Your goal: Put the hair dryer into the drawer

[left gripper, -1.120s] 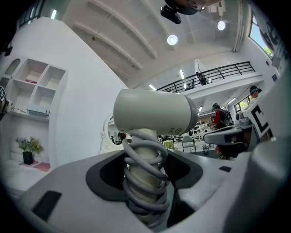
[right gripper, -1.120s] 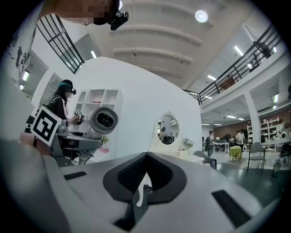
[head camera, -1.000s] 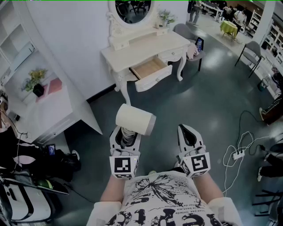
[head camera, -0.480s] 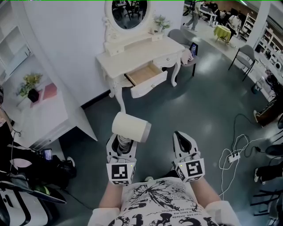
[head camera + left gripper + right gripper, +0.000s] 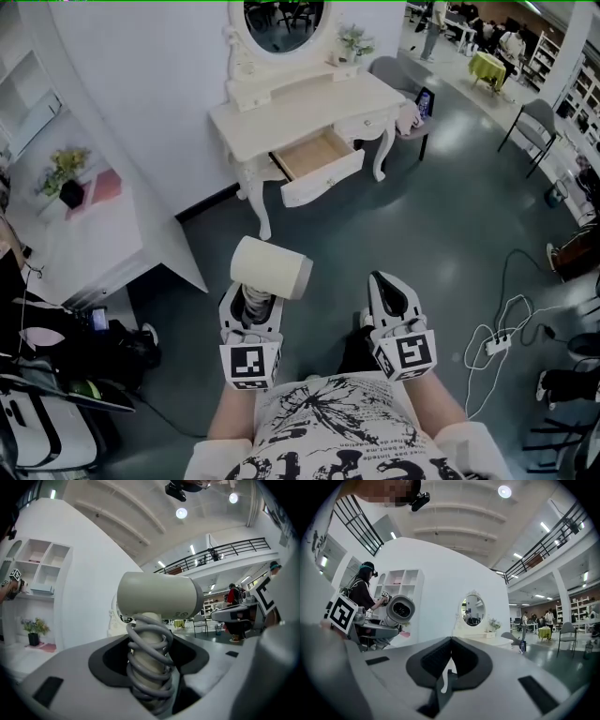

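A cream hair dryer (image 5: pixel 271 267) with its grey cord coiled round the handle stands upright in my left gripper (image 5: pixel 251 305), whose jaws are shut on the wrapped handle (image 5: pixel 149 665). The barrel (image 5: pixel 159 595) lies crosswise above the jaws. My right gripper (image 5: pixel 389 293) is level beside it, shut with nothing in it; in its own view the hair dryer (image 5: pixel 399 610) shows at the left. Ahead stands a white dressing table (image 5: pixel 300 108) with one drawer (image 5: pixel 317 162) pulled open and its wooden inside showing. Both grippers are well short of the table.
An oval mirror (image 5: pixel 282 21) tops the dressing table and a grey chair (image 5: pixel 398 80) stands at its right end. A white shelf unit with a plant (image 5: pixel 70 178) is at the left. A power strip and cables (image 5: pixel 497 342) lie on the floor at the right.
Both grippers have shifted slightly with the person's walking; the hair dryer stays gripped in the left one. The dressing table's place in the head view has swung a little.
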Demonstrator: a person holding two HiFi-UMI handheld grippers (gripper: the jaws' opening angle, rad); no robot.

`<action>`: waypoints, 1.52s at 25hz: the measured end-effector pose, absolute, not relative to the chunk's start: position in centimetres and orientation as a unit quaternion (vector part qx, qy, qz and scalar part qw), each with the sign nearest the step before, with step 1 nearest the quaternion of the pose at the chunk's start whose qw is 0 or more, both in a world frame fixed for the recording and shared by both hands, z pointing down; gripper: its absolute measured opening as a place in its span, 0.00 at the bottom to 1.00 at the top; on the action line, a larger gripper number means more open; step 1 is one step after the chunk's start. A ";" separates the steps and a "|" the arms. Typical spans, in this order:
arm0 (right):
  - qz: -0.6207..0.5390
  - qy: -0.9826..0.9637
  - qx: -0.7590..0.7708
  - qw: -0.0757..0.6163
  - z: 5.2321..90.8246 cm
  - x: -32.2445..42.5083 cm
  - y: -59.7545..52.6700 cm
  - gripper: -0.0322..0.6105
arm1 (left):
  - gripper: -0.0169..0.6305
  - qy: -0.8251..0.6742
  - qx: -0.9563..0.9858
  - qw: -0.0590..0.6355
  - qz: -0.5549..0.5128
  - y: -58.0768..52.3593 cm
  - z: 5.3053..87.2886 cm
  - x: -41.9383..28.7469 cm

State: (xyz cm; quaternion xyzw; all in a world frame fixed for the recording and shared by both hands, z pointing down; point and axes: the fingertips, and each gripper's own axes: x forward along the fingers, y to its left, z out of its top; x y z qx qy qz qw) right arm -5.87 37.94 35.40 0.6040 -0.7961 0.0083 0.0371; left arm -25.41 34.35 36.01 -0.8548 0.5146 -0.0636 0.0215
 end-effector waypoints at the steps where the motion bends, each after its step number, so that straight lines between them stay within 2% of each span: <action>1: 0.009 -0.801 0.598 0.036 35.5 -5.5 37.1 0.08 | 0.42 0.520 -0.851 0.021 -0.066 33.7 36.0 -25.1; 11: 0.012 -0.845 0.534 0.028 35.2 1.6 25.0 0.08 | 0.42 0.574 -0.814 0.033 -0.083 24.9 35.4 -18.0; 23: -0.008 -0.889 0.456 0.050 35.4 10.5 12.9 0.08 | 0.42 0.630 -0.774 0.044 -0.045 14.5 34.6 -7.4; 38: 0.023 -0.896 0.438 0.069 38.6 11.6 1.3 0.08 | 0.42 0.635 -0.768 0.002 -0.083 3.3 38.3 -6.5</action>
